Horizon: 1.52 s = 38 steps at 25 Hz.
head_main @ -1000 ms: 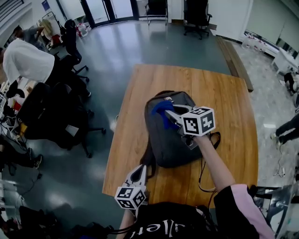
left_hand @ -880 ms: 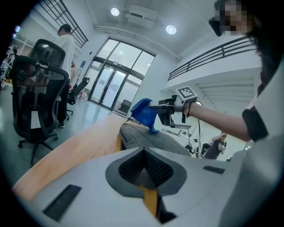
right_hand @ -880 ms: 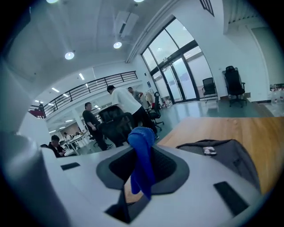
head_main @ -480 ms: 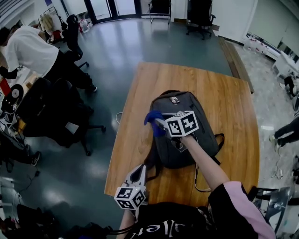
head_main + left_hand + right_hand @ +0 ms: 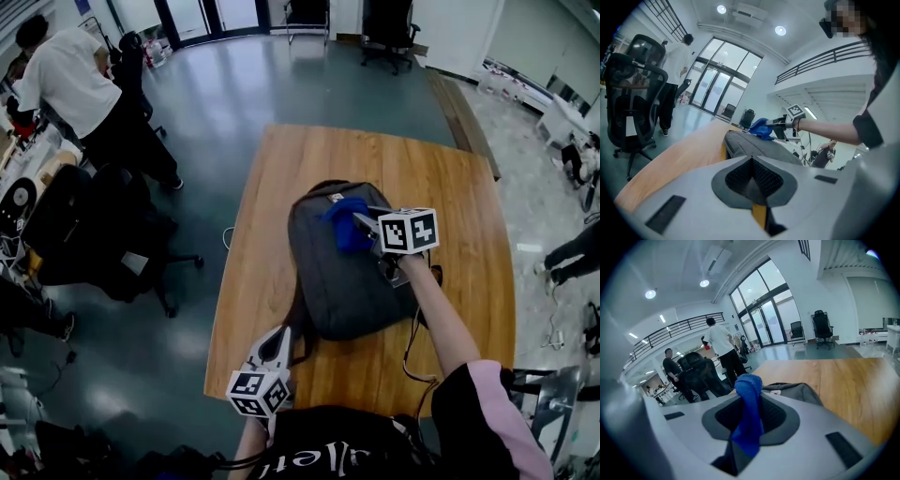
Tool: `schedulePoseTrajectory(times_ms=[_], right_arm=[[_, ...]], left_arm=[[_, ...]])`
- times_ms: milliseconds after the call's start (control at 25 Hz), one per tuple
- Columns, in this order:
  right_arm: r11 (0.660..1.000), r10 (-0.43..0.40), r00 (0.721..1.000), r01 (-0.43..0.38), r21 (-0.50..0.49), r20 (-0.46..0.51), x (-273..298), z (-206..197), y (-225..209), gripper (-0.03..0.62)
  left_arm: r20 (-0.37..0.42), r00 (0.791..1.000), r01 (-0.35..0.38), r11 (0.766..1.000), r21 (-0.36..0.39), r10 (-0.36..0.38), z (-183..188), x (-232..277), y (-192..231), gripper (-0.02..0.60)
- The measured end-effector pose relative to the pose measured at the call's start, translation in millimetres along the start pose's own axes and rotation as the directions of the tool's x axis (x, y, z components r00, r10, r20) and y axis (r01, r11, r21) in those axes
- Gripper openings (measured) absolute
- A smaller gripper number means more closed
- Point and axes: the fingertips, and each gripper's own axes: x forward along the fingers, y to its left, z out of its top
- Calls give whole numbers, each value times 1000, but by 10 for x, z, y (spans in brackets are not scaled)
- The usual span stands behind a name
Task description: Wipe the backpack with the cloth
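A dark grey backpack lies flat on the wooden table; its top shows in the right gripper view and its side in the left gripper view. My right gripper is shut on a blue cloth, which rests on the backpack's upper part near its top edge. The cloth hangs between the right jaws. My left gripper sits at the table's near edge beside the backpack's lower left corner, shut with nothing in it.
Black office chairs stand left of the table, and a person in a white shirt bends over a desk there. A black cable trails off the backpack's right side. More chairs stand at the far wall.
My right gripper has swept the cloth from the backpack's left edge up and to the right, onto its upper part. The left gripper has stayed in place.
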Motion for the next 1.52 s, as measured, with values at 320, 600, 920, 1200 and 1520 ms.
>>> schedulePoseTrajectory(times_ms=[320,600,920,1200,1520], right_arm=[[984,-170,985,169,62,3,-519,-88,-1026,86],[948,-289,955,294,120,-62,-833,-442,-1742,86],[968,-234,972,233,94,-2,-859,-99,-1541,86],[999,-13,998,16,-48,69,-271,611,-456,86],[976,180,983,-181,-122,-22,791,693,737,86]], left_arm=[[-26,1000,2,1000,2,-2,-57,76,-71,-2],[-47,999,-2,1000,10,3,-98,118,-123,-2],[-56,998,7,1000,8,-7,-107,207,-144,-2],[-49,998,41,999,-2,-41,-125,278,-189,-2],[-46,998,33,999,-18,-33,-124,228,-37,-2]])
